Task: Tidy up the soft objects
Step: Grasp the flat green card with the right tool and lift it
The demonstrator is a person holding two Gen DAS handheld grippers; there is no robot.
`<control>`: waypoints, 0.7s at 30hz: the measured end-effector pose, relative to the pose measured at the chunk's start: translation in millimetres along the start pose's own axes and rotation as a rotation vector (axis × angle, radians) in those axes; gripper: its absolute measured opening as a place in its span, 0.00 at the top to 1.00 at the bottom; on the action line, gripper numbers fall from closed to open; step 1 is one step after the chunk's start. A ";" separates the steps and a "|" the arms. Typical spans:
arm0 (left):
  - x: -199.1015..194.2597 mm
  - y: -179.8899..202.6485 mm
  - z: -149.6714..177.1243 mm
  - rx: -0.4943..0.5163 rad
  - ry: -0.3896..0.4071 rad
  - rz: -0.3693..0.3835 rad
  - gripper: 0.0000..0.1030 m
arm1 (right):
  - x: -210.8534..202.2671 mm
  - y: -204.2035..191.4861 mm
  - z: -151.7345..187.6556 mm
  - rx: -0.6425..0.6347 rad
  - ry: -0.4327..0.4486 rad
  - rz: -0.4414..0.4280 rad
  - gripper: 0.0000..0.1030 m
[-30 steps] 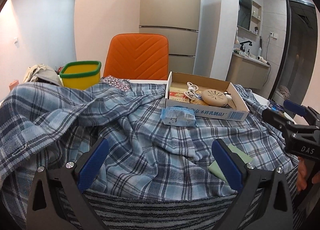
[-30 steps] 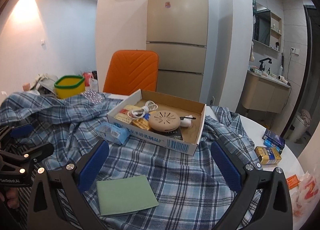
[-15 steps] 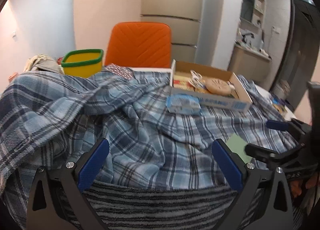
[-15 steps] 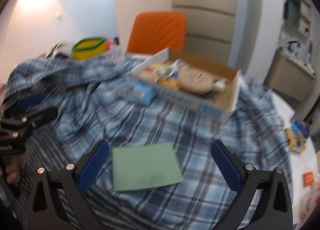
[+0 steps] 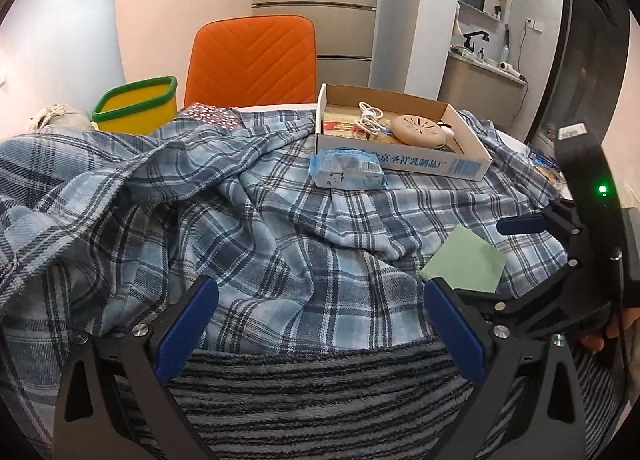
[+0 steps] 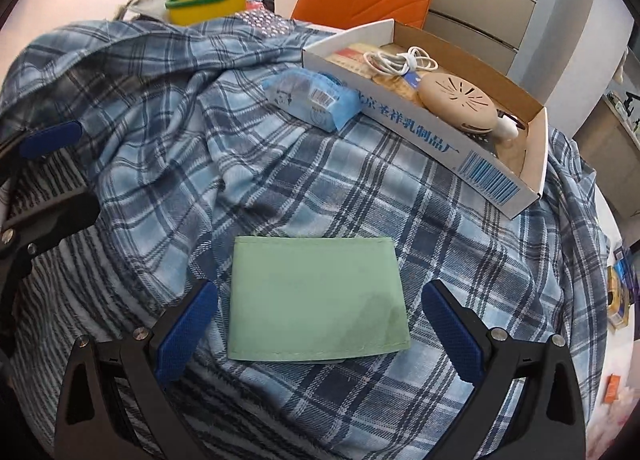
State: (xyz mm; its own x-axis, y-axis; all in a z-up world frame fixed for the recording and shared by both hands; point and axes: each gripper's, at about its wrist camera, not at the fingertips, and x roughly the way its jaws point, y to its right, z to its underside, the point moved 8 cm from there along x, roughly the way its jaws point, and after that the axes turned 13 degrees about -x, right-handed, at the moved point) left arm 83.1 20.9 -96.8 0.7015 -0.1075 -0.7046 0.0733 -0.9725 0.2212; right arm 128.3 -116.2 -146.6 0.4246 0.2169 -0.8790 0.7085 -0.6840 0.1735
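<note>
From the left wrist view, the left gripper (image 5: 318, 324) has its blue-padded fingers spread wide with nothing between them but the blue plaid blanket (image 5: 260, 228) below, whose striped grey underside shows at the near edge; whether the tips touch the cloth cannot be told; the right gripper (image 5: 516, 256) appears at the right, also spread, just beside the folded green cloth (image 5: 464, 260) lying on the blanket; a cardboard box (image 5: 432, 166) and a blue packet (image 5: 346, 172) rest farther back.

From the right wrist view, the right gripper (image 6: 318, 324) is wide open, empty, its fingers flanking the green cloth (image 6: 316, 300) without visibly pinching it; the left gripper (image 6: 40, 180) shows at the left edge over the blanket (image 6: 160, 140).
</note>
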 end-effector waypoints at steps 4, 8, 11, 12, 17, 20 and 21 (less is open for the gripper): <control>2.0 0.1 1.3 0.002 -0.012 0.002 0.01 | 6.6 1.8 1.7 0.010 -0.029 -0.022 0.00; 2.3 -0.2 1.2 0.001 -0.013 0.005 0.01 | 12.7 0.6 4.5 0.024 -0.042 -0.066 0.00; 3.1 -0.1 1.2 0.005 -0.016 0.005 0.01 | 16.6 1.8 6.3 0.044 -0.049 -0.091 0.00; 3.5 0.2 0.9 0.006 -0.018 0.004 0.01 | 16.0 2.8 6.0 0.051 -0.040 -0.098 0.00; 1.4 0.8 0.7 0.015 -0.009 -0.002 0.01 | 14.3 5.5 6.2 0.069 -0.026 -0.107 0.02; -0.2 1.5 0.5 0.024 -0.003 -0.011 0.01 | 12.2 5.0 5.8 0.060 -0.022 -0.091 0.04; -1.0 1.9 0.5 0.029 -0.001 -0.014 0.01 | 11.6 4.7 5.3 0.058 -0.019 -0.087 0.04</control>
State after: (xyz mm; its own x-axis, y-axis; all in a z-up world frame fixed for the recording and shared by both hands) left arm 82.3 19.0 -96.0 0.7001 -0.0940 -0.7079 0.0625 -0.9794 0.1918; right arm 133.5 -120.6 -158.4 0.3519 0.2643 -0.8979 0.7083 -0.7023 0.0708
